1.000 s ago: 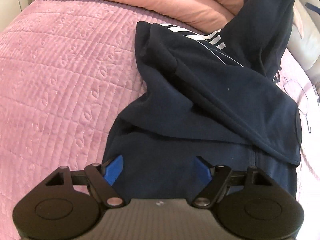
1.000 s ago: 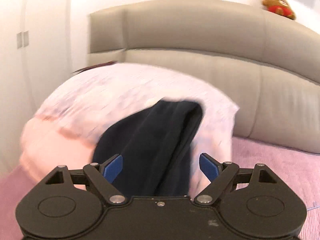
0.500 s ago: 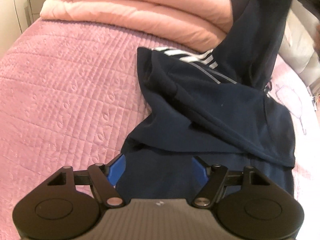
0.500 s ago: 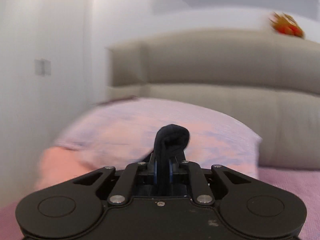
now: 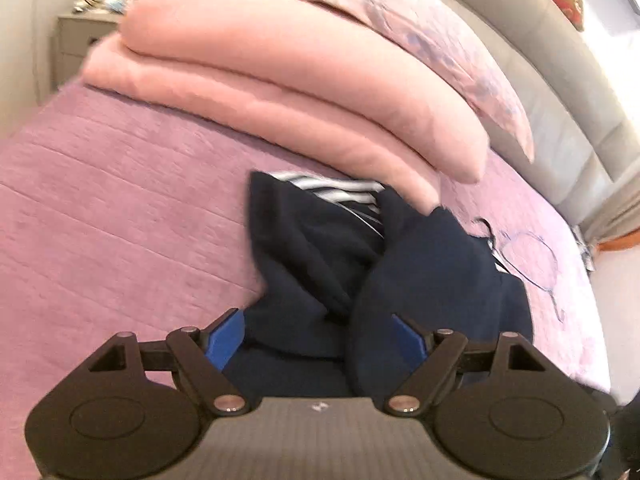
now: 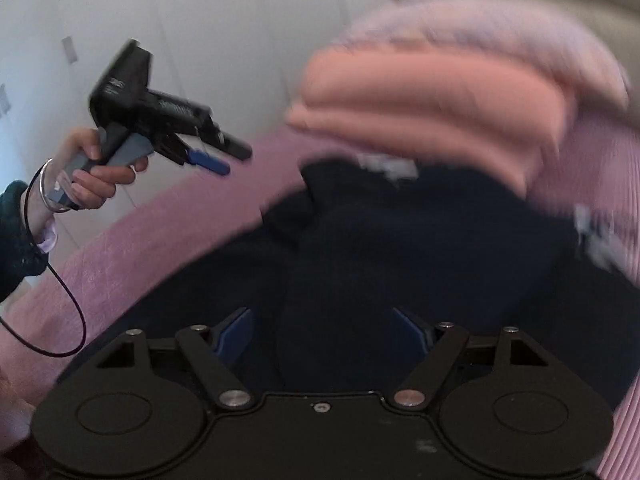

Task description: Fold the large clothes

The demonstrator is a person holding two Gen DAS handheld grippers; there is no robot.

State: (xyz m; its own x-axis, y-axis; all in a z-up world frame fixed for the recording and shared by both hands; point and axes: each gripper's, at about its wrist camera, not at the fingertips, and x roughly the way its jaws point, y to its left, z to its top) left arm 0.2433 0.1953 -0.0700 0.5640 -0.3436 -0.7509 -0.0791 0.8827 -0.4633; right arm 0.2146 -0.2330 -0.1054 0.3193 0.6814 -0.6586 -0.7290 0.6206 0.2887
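A dark navy garment (image 5: 360,264) with white stripes lies bunched on the pink quilted bed (image 5: 120,216); it also fills the right wrist view (image 6: 420,248), blurred. My left gripper (image 5: 318,334) is open, its blue fingers (image 5: 226,336) spread above the garment's near edge, holding nothing. It also shows from the side in the right wrist view (image 6: 212,162), held in a hand above the bed. My right gripper (image 6: 324,332) is open over the garment, empty.
A stack of folded pink duvets (image 5: 304,92) lies just behind the garment, with a floral pillow (image 5: 440,36) on top. A beige padded headboard (image 5: 560,92) is at the right. A nightstand (image 5: 76,44) stands far left. White wardrobe doors (image 6: 180,40) stand beyond the bed.
My right gripper was shut on a lifted part of the garment half a second ago; now it is open and that part lies dropped over the pile. Both views have swung.
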